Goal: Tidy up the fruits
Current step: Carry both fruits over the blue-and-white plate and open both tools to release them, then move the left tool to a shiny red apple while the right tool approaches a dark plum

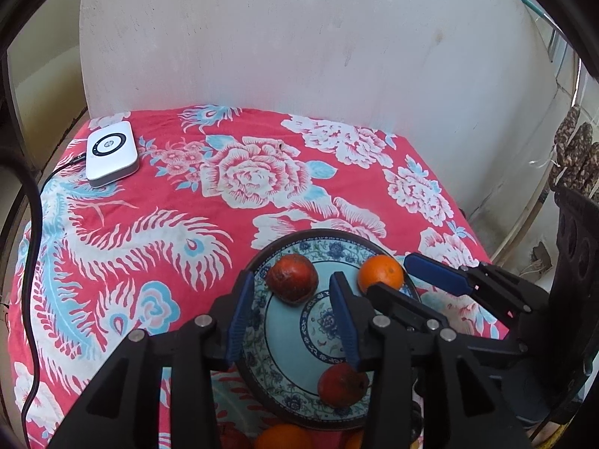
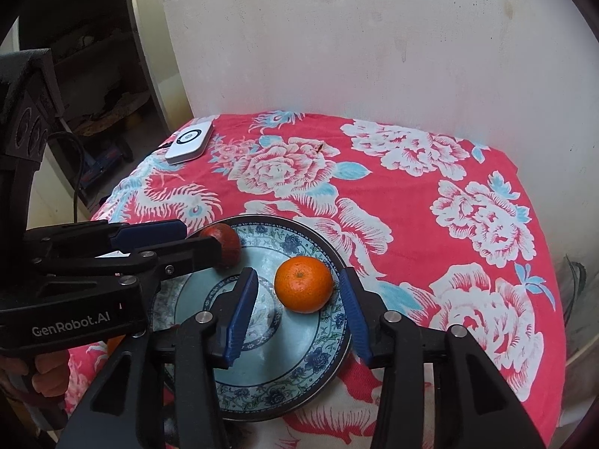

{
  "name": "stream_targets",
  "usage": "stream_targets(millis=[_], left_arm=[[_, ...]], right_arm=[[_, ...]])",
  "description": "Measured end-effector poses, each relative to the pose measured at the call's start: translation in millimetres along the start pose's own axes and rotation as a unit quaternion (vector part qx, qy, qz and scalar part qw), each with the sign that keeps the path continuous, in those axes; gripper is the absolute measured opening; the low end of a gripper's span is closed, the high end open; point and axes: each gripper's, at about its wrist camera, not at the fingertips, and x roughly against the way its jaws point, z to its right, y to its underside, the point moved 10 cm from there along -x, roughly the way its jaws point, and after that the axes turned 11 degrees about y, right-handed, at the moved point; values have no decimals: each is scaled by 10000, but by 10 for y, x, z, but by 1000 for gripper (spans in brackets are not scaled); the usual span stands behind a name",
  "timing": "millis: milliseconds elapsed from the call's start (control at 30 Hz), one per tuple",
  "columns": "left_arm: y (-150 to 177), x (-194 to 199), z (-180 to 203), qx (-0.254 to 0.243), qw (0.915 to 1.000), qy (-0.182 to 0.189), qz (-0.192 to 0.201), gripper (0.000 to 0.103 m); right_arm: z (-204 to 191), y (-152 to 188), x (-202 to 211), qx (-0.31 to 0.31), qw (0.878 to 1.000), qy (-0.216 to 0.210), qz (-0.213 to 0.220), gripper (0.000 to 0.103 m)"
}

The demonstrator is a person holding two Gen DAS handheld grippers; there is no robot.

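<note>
- Holding three fruits, the plate [image 1: 284, 398] carries a near red fruit [image 1: 342, 384], a far red fruit [image 1: 293, 278] and an orange [image 2: 303, 289].
- Left claw [image 1: 290, 290] and right claw [image 2: 299, 288] both gape; the orange sits between the right claw's tips, untouched.
- Beyond, a floral cloth [image 1: 149, 202] covers the desk below a white wall [image 1: 299, 37].

plate [image 2: 329, 340]: on cloth [image 2: 411, 194], near front edge
orange [image 2: 303, 283]: on plate, right side
two apples [image 1: 292, 278]: on plate, left
box [image 1: 111, 152]: far left corner
</note>
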Motion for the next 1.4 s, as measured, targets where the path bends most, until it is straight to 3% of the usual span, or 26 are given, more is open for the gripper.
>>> stream_targets(millis=[400,667,1400], left_arm=[[99,303,22,91,9999,-77,111,46],[216,525,-13,154,9995,-230,182,59],[723,739,-262,340,9983,-482,-34,59]], right_arm=[[-43,46,327,-119,9998,-16,141,47],[-100,169,526,-146,9998,-55,131,47],[-190,658,743,-232,9995,-102,-161,47]])
